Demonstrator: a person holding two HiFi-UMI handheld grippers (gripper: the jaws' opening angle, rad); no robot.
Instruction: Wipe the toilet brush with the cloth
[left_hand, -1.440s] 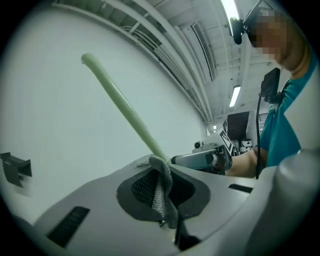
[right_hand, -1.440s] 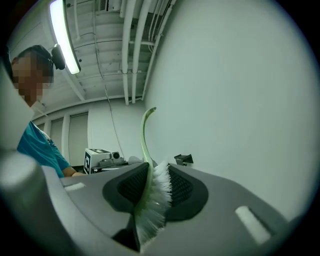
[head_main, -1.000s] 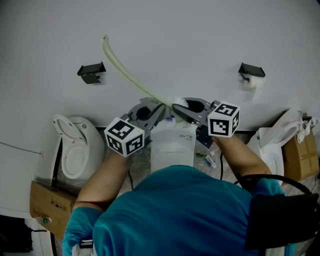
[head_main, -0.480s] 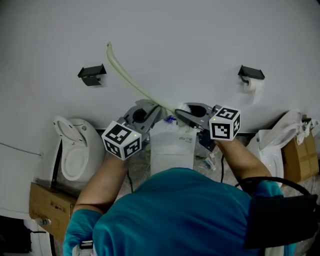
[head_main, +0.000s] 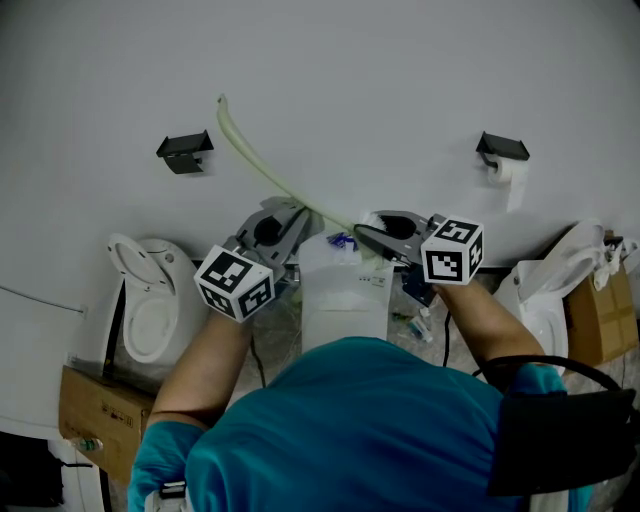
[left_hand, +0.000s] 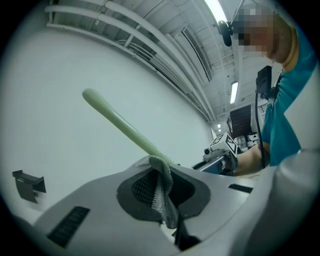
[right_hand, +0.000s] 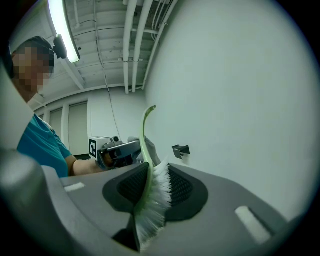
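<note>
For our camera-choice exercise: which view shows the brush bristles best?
Right gripper view: the bristles fill its jaws, close up. Head view shows a tiny white patch; left gripper view only the handle.

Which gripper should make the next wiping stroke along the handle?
Left. The left gripper pinches the cloth against the brush handle; the right gripper only clamps the bristle end.

left tongs (head_main: 288, 220) and right tongs (head_main: 375, 234) both clamped, level, angled toward each other.
</note>
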